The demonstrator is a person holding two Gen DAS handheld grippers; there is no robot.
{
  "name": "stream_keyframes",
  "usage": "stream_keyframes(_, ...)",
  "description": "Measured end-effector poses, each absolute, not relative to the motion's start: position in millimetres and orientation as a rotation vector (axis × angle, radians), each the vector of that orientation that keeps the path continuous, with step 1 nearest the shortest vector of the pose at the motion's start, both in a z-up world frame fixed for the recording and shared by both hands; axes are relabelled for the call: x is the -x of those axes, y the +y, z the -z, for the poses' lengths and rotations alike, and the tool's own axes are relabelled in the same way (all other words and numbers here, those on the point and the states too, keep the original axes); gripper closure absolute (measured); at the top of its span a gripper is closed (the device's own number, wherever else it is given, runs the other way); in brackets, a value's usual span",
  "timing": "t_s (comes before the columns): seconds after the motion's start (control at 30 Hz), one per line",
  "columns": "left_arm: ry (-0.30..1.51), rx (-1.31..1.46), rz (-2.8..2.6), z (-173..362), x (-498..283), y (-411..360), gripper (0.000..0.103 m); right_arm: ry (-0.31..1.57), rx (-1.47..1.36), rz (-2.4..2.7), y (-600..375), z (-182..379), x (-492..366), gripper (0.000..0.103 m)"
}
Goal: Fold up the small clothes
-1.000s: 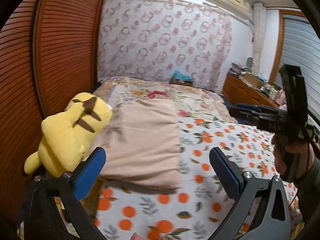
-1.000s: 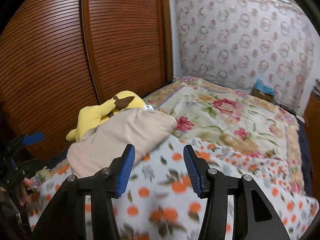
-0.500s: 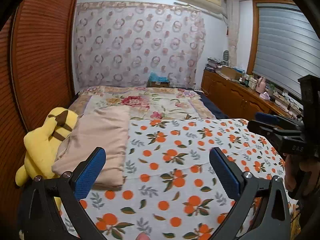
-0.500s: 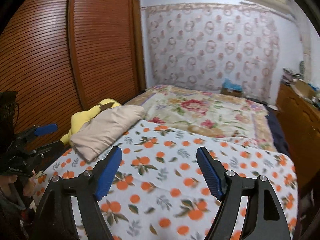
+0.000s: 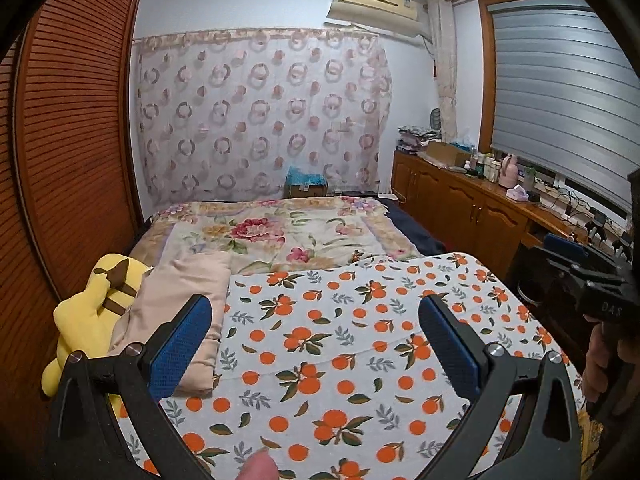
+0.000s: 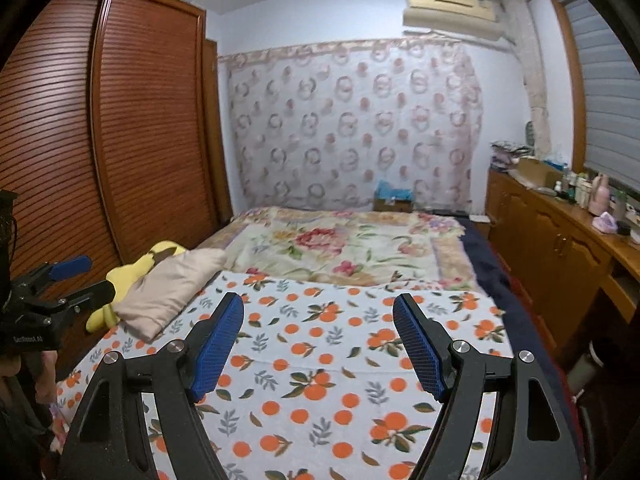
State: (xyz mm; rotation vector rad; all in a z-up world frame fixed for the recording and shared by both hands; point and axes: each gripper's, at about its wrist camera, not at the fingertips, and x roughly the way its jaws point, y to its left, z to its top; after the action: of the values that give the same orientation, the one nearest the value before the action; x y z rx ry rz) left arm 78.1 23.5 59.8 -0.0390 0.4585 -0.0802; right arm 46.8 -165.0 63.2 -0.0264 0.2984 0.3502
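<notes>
Nearest to us, the left gripper (image 5: 316,344) stands with its blue pads (image 5: 180,348) spread wide and nothing between them, above the orange-print cloth (image 5: 340,344) that covers the near part of the bed. A fingertip (image 5: 258,466) shows at the lower edge of the left wrist view. The right gripper (image 6: 318,344) likewise holds its jaws wide apart and empty over the same cloth; its blue pads (image 6: 218,346) touch nothing. In the left wrist view we see the right gripper at the right edge, carried by a hand (image 5: 606,364); in the right wrist view the left gripper appears at the left edge.

Beyond the pads, at the left side of the bed, the folded beige garment (image 5: 176,300) lies on the orange-print cloth, its far end reaching the floral quilt (image 5: 288,240). It is touched by neither gripper. Just beside it, against the louvred wooden wardrobe (image 5: 72,140), lies a yellow plush toy (image 5: 90,312), which the garment partly overlaps.

Farther off, the floral quilt covers the rest of the bed. A wooden cabinet (image 5: 460,204) with assorted small articles on top runs along the right wall below a grey blind (image 5: 560,80). A ring-patterned curtain (image 5: 260,116) hangs on the far wall, an air conditioner (image 5: 376,0) above it.
</notes>
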Motion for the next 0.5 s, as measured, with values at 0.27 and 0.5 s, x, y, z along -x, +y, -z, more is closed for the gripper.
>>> stream_keyframes(0.27,0.435,0.035,0.089,-74,-71,15,0.0,0.272,0.008,-0.316,-160,-57,-26,0.024)
stream_keyframes(0.5,0.409,0.032,0.081,-83,-63,14,0.0,0.237,0.008,-0.299,-156,-56,-19,0.024)
